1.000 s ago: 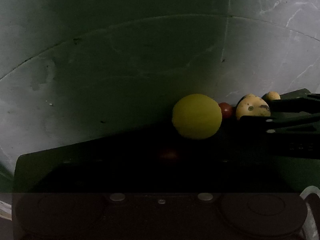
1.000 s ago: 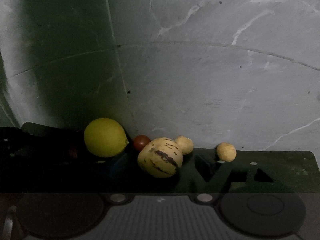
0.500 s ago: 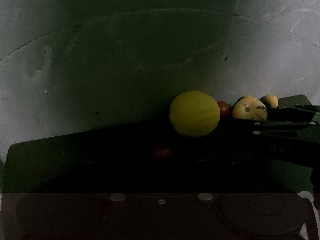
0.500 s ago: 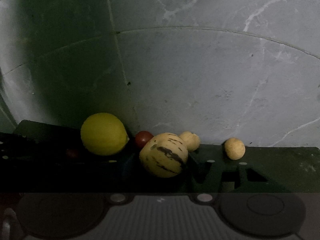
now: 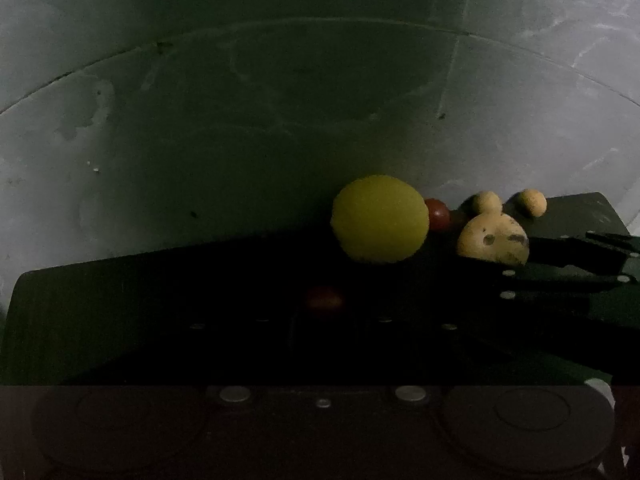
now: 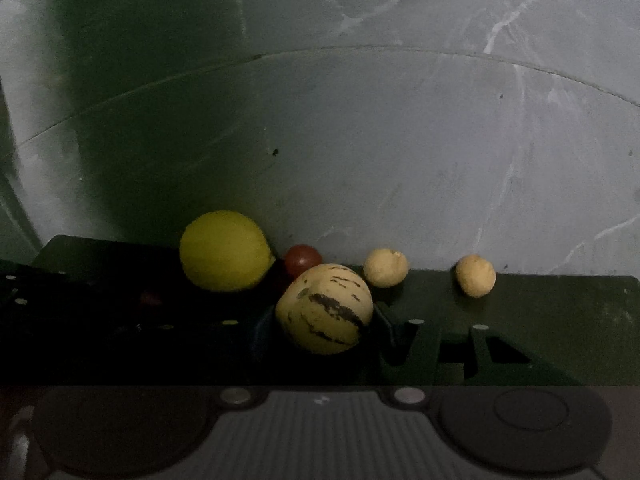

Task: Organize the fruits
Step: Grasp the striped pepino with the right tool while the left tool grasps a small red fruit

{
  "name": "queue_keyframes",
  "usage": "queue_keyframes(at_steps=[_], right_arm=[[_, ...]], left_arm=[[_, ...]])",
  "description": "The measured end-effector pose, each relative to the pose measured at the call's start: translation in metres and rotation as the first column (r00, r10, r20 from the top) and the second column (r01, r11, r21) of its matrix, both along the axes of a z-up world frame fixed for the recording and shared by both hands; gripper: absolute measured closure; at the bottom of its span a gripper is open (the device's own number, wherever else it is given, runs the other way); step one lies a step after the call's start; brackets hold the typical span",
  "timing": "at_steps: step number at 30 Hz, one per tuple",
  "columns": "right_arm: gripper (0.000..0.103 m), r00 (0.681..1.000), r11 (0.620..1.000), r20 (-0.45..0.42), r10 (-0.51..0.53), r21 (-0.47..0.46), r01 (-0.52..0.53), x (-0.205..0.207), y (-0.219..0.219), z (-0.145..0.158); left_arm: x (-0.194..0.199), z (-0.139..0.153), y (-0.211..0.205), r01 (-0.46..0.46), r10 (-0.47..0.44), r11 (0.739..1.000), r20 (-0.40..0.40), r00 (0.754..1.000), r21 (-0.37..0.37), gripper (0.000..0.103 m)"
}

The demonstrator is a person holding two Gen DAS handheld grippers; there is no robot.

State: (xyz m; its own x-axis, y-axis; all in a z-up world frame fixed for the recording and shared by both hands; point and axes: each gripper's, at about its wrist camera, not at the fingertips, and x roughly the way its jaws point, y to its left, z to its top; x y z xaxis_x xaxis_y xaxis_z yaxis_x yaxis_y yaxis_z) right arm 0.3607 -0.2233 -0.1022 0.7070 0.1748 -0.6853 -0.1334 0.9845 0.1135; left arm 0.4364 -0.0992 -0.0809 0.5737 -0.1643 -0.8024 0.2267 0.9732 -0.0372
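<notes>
Both cameras have edged closer to the fruit on the dark bench [image 6: 560,320]. Right gripper [image 6: 320,340] jaws flank the striped melon [image 6: 325,308] (grip unclear); left jaws cannot be told. Next, probably: close and lift.

We see both wrist views low, near mat, facing grey wall; left view looks from left; shared: lemon [image 5: 380,224] [image 6: 224,250] (dim light).
</notes>
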Motion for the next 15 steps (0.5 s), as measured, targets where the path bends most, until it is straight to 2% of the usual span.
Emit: queue_keyframes(at_steps=[15], right_arm=[[0.046, 1.0, 1.0, 0.004, -0.007, 0.027, 0.007, -0.045, 0.012, 0.001]], left_arm=[[-0.031, 0.015, 0.005, 0.022, -0.022, 1.0, 0.003, 1.0, -0.01, 0.077]])
